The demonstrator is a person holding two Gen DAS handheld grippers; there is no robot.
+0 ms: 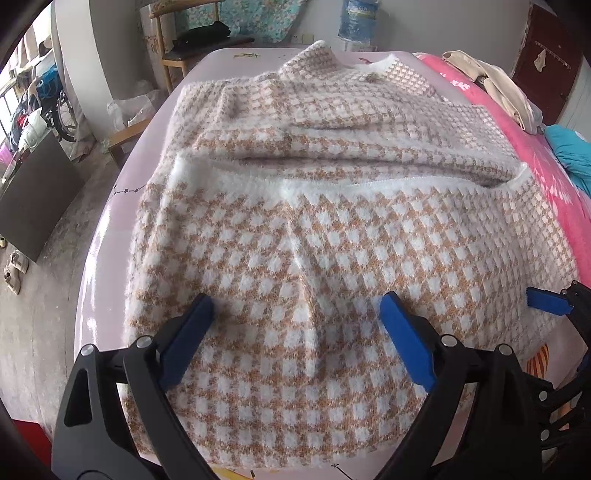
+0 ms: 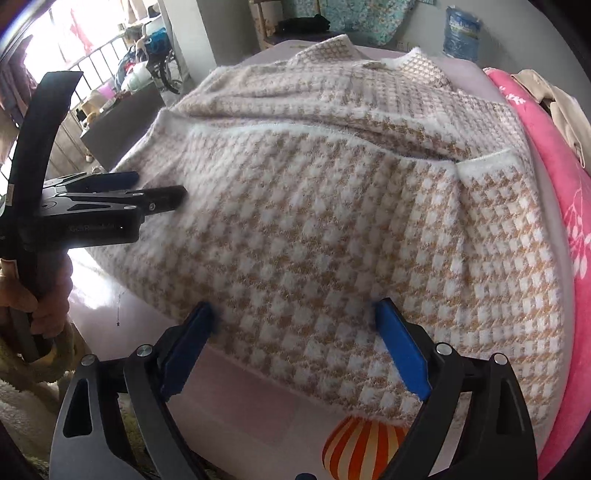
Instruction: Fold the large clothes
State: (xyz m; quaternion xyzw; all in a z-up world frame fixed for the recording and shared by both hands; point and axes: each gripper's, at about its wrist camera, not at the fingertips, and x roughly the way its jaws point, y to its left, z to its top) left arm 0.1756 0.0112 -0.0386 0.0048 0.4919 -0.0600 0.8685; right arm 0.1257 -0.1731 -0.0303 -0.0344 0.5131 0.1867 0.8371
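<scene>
A fluffy tan-and-white checked sweater (image 1: 314, 240) (image 2: 332, 221) lies on a pale pink surface (image 1: 99, 280) (image 2: 240, 398). Its lower part is folded up, so the white hem band (image 1: 369, 184) (image 2: 277, 129) runs across the middle. My left gripper (image 1: 295, 301) (image 2: 155, 188) is open over the near left part of the fold, with nothing pinched between its blue pads. My right gripper (image 2: 293, 306) (image 1: 546, 301) is open over the near right corner, its fingertips down at the fabric's edge. A hand (image 2: 48, 295) holds the left gripper's handle.
A pink flowered blanket (image 1: 554, 177) (image 2: 554, 206) borders the sweater on the right, with a beige garment (image 1: 498, 88) and a teal cloth (image 1: 569, 151) on it. A wooden chair (image 1: 192, 51) and a water bottle (image 1: 358, 22) stand beyond the far edge. The floor drops off at left.
</scene>
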